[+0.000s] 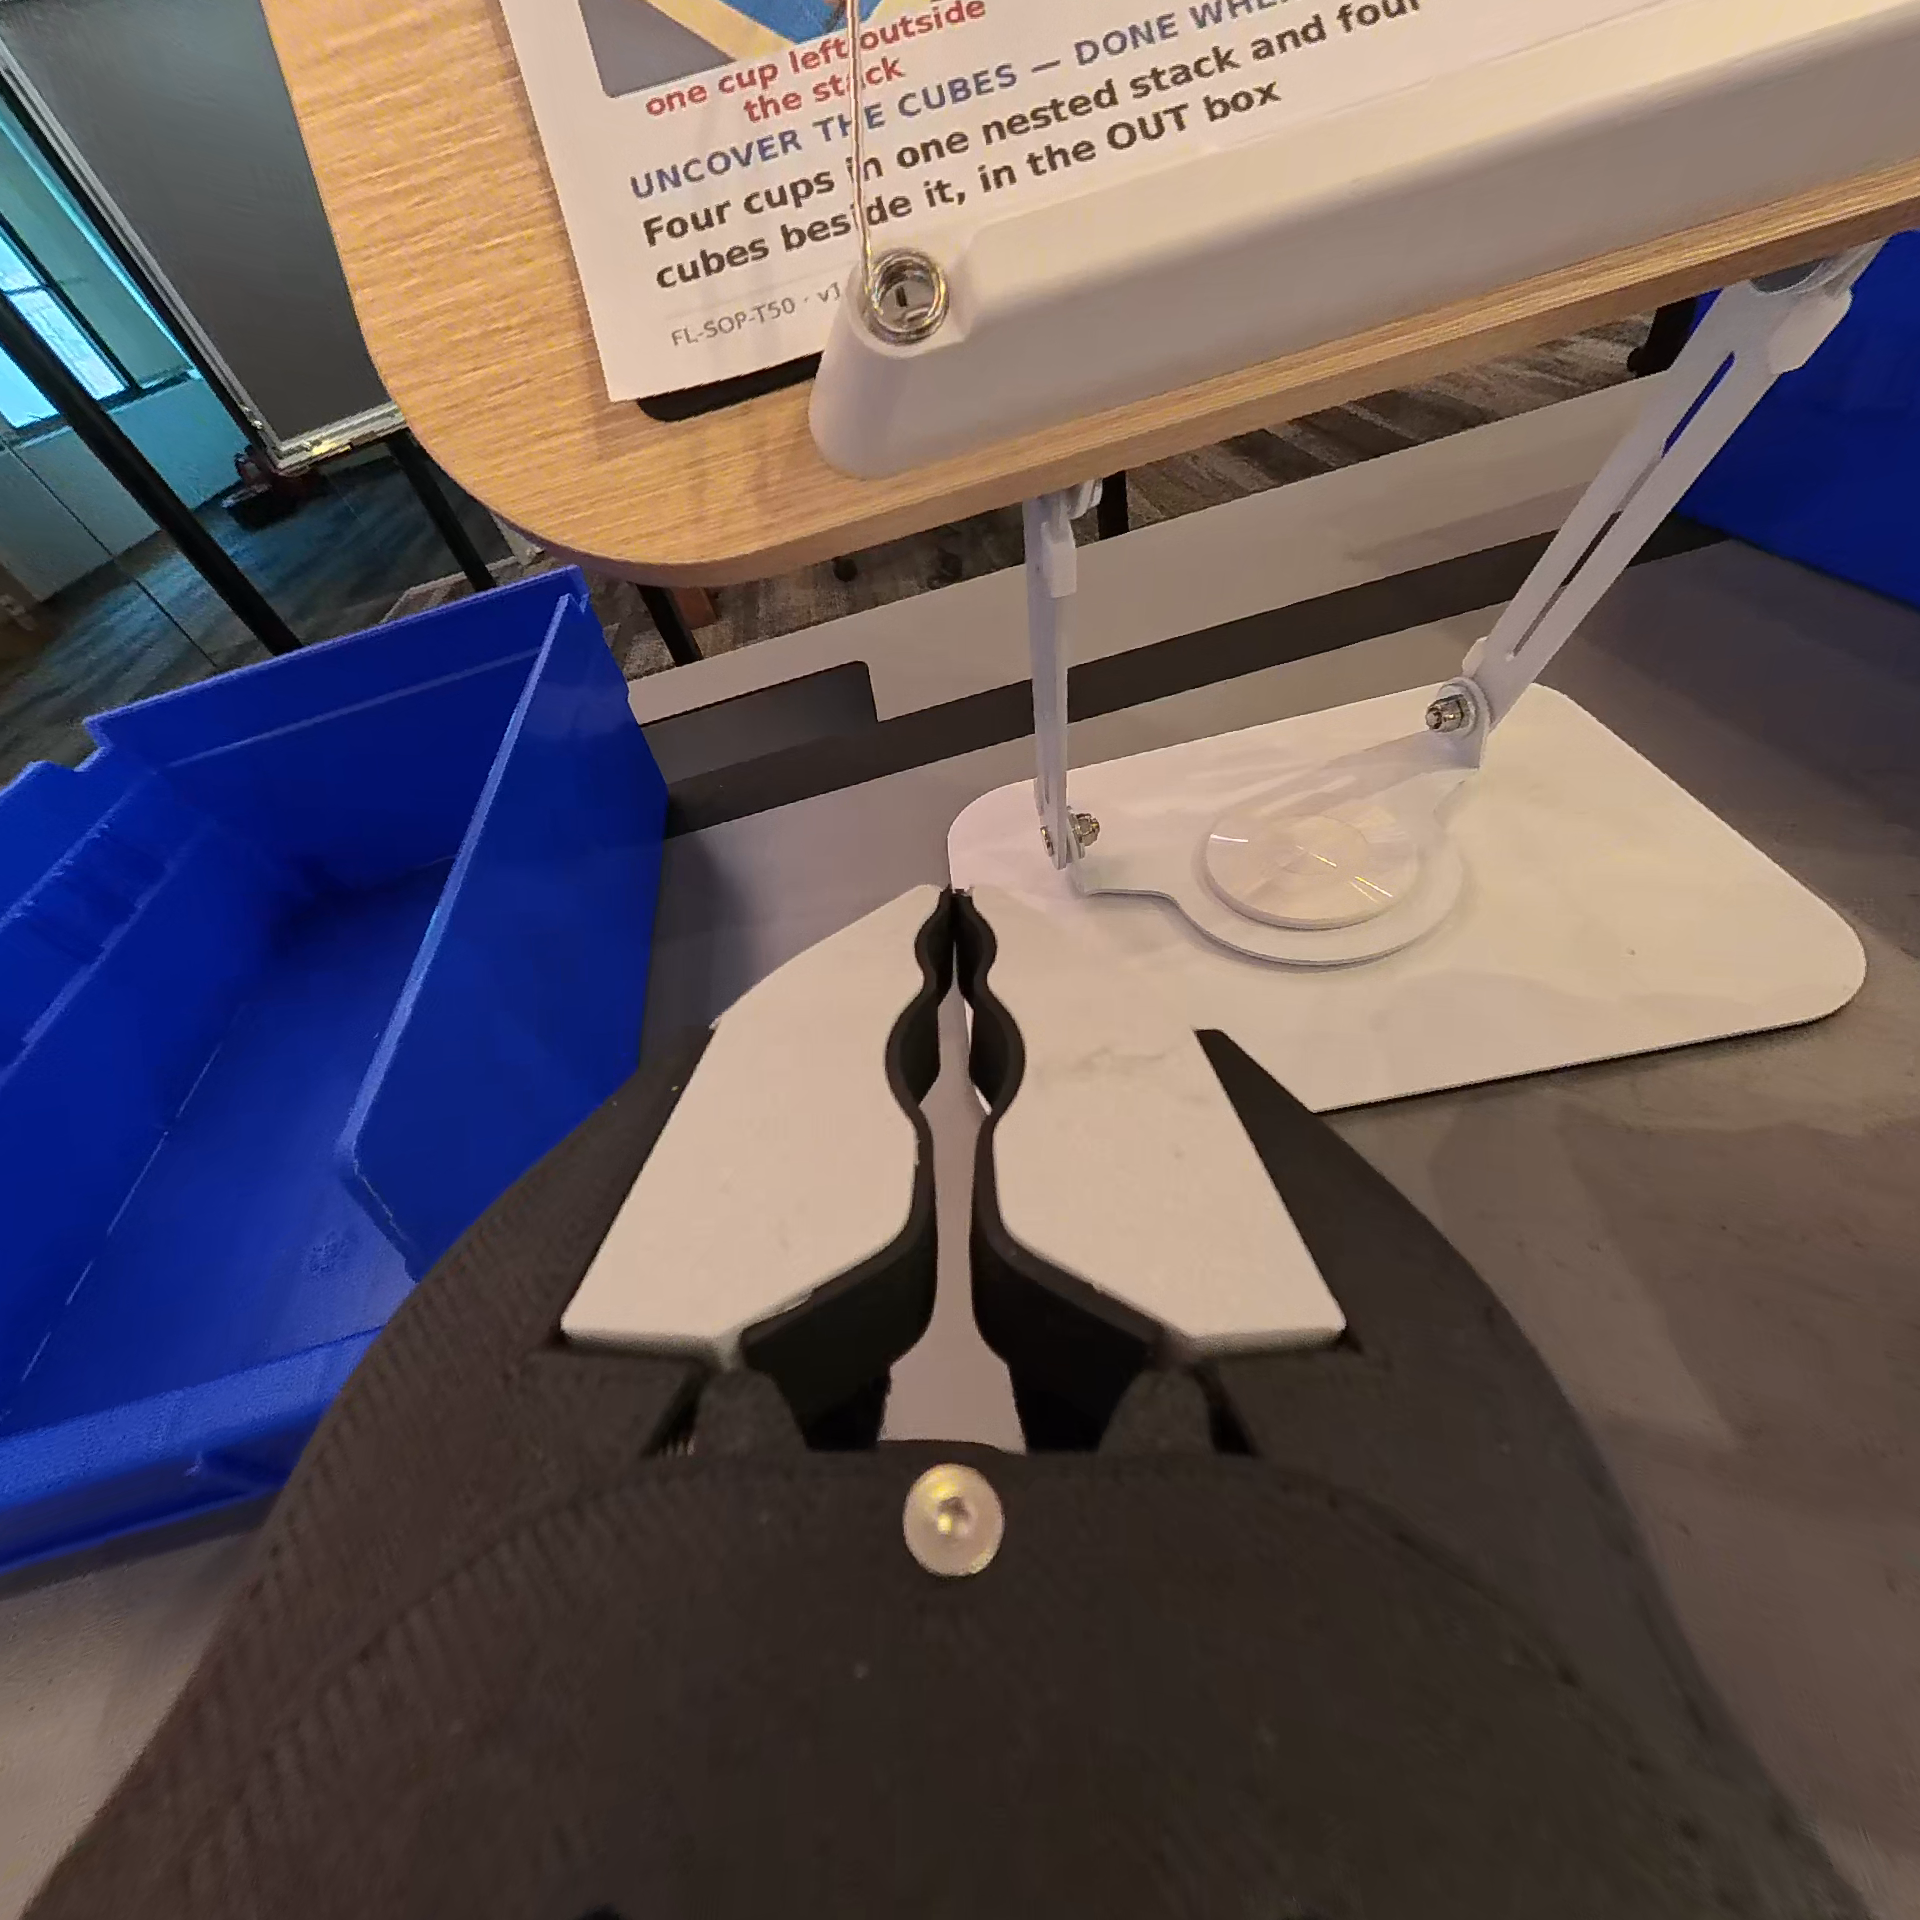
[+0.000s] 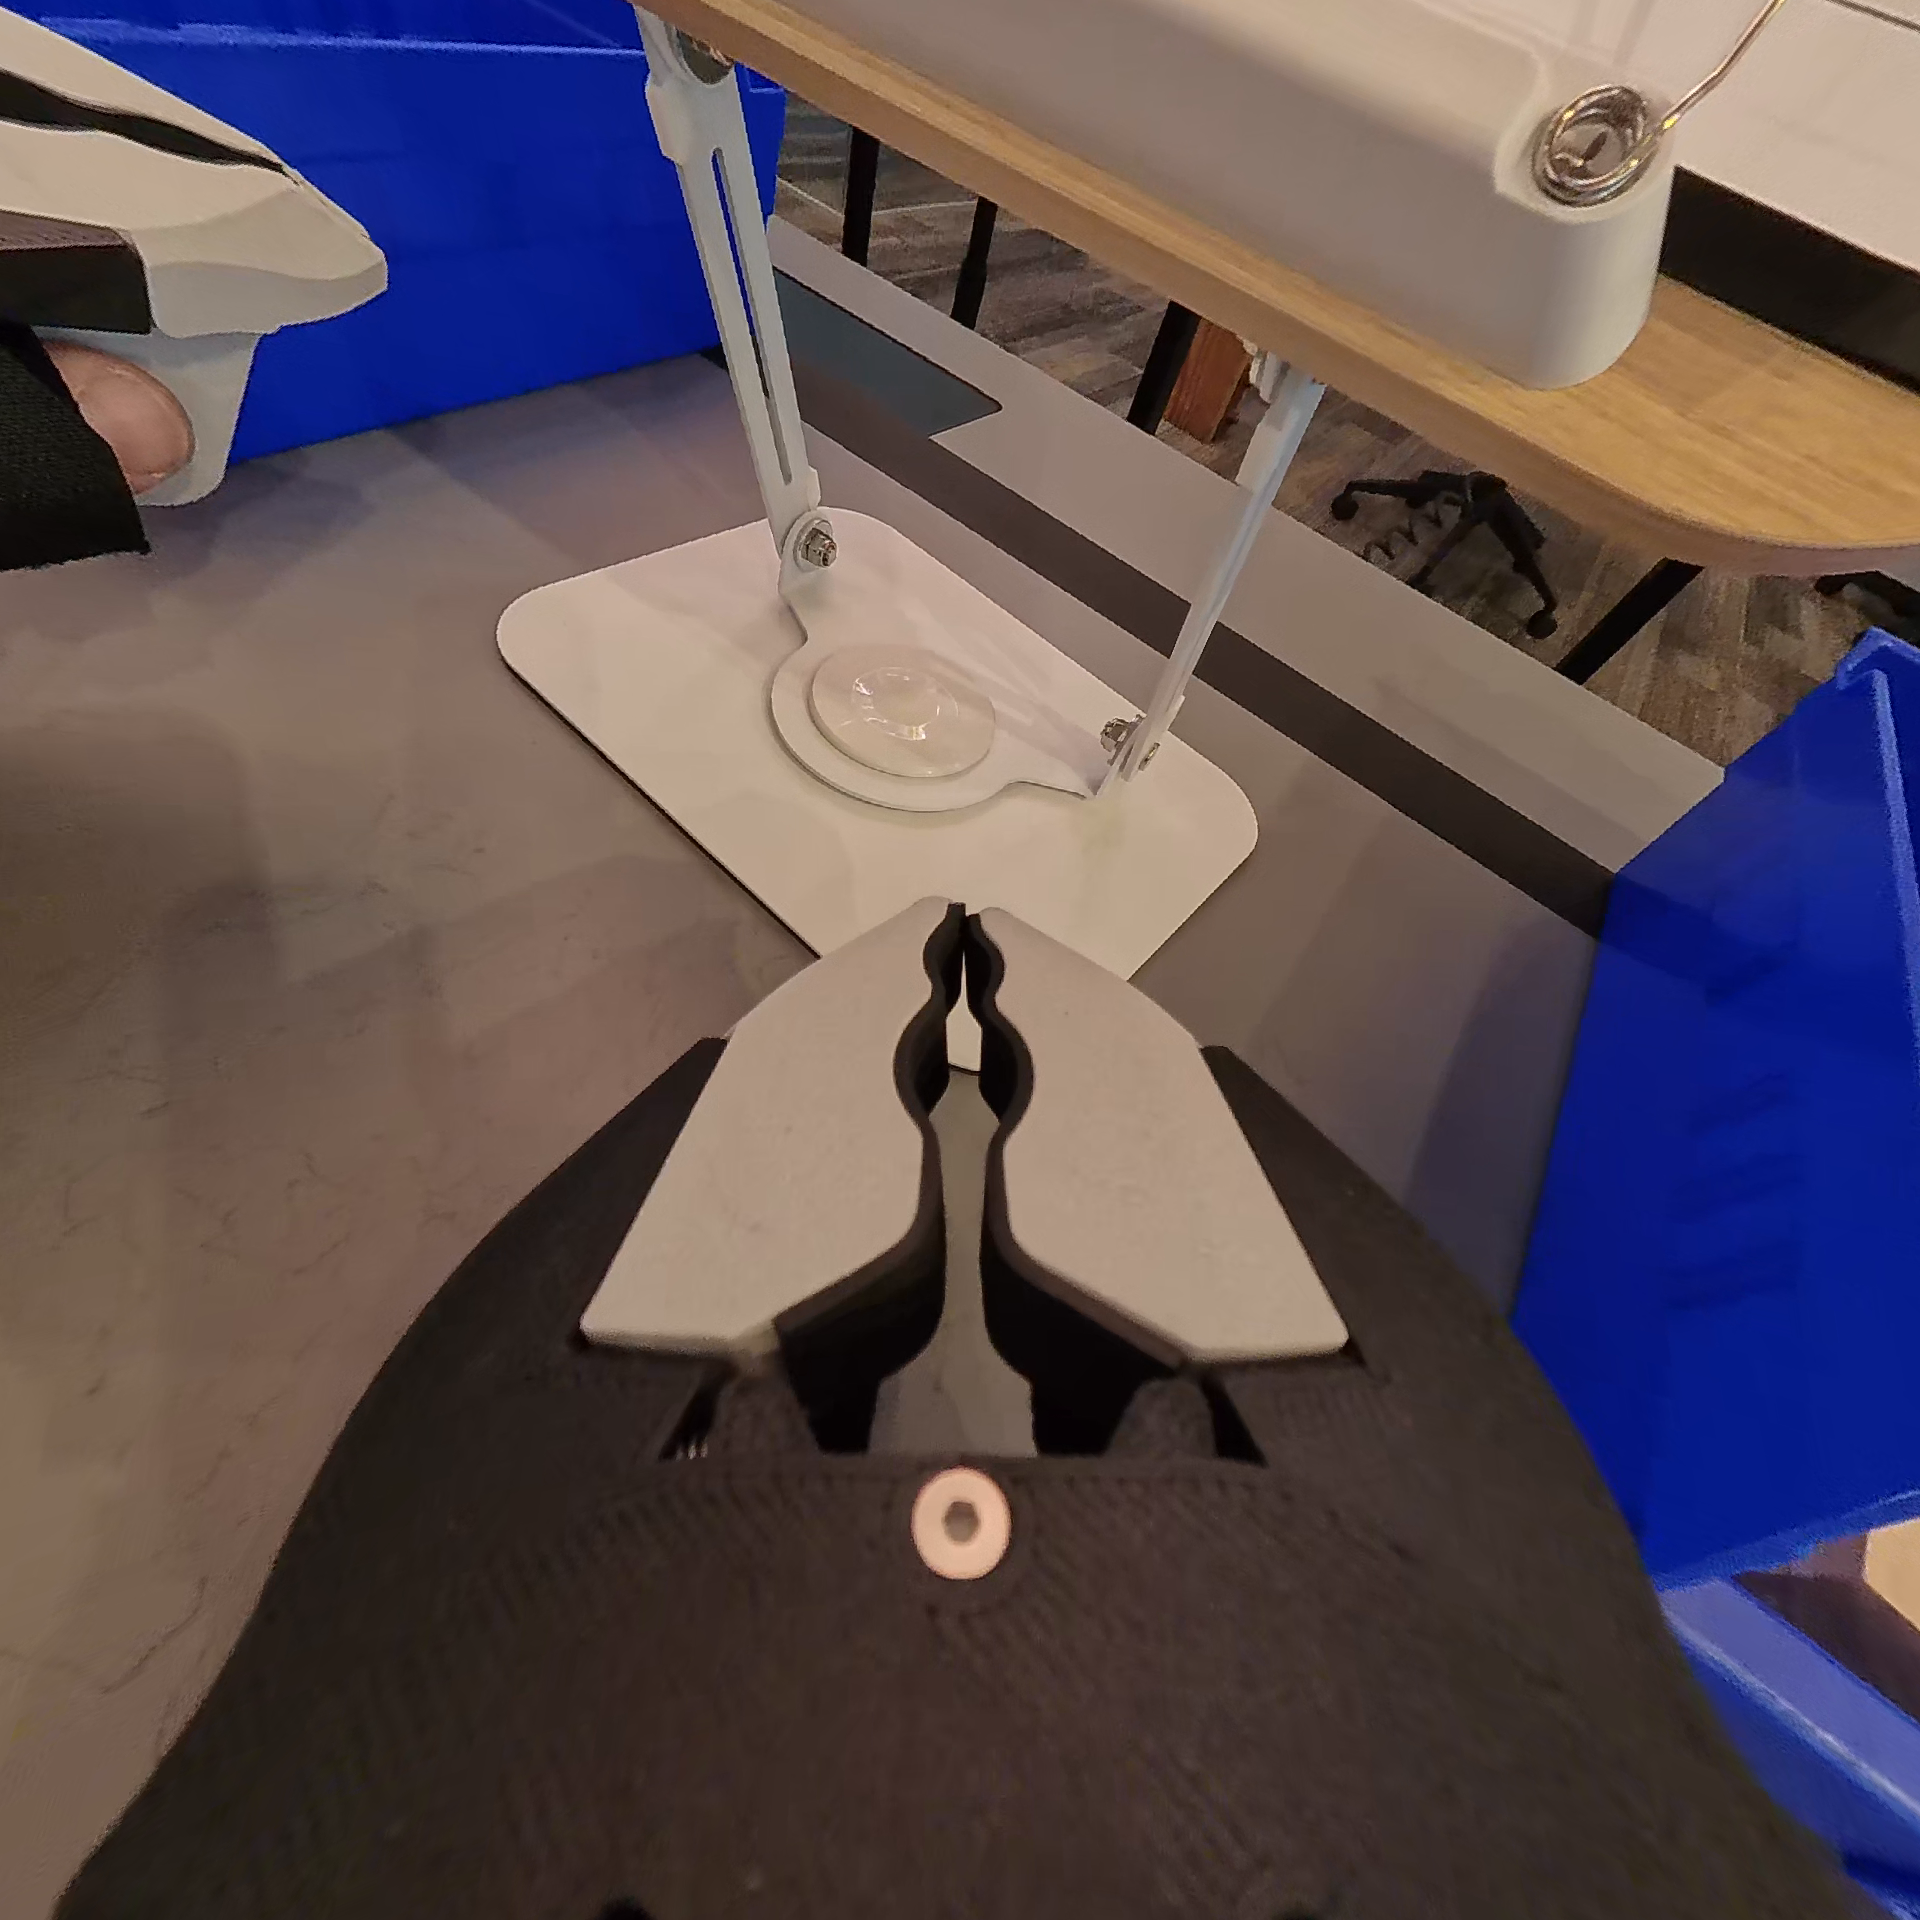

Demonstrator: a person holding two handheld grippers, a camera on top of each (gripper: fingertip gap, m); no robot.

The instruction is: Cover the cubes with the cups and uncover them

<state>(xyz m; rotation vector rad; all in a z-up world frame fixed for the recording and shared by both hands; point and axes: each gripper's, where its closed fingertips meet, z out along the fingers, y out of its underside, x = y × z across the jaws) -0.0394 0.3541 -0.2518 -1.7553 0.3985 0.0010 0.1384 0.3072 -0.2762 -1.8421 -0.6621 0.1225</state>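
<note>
No cups or cubes show in either view. My left gripper (image 1: 958,896) is shut and empty, its tips touching, held over the grey table just in front of the white stand base (image 1: 1558,883). My right gripper (image 2: 964,914) is shut and empty too, over the near corner of the same white stand base (image 2: 935,831). The left gripper also shows at the upper left of the right wrist view (image 2: 187,239), with a person's fingertip on it.
A blue bin (image 1: 260,987) stands left of the left gripper, its visible inside bare. Another blue bin (image 2: 1745,1143) stands close on the right of the right gripper. A wooden board (image 1: 468,312) with a printed sheet rests tilted on the white stand above the grey table (image 2: 312,935).
</note>
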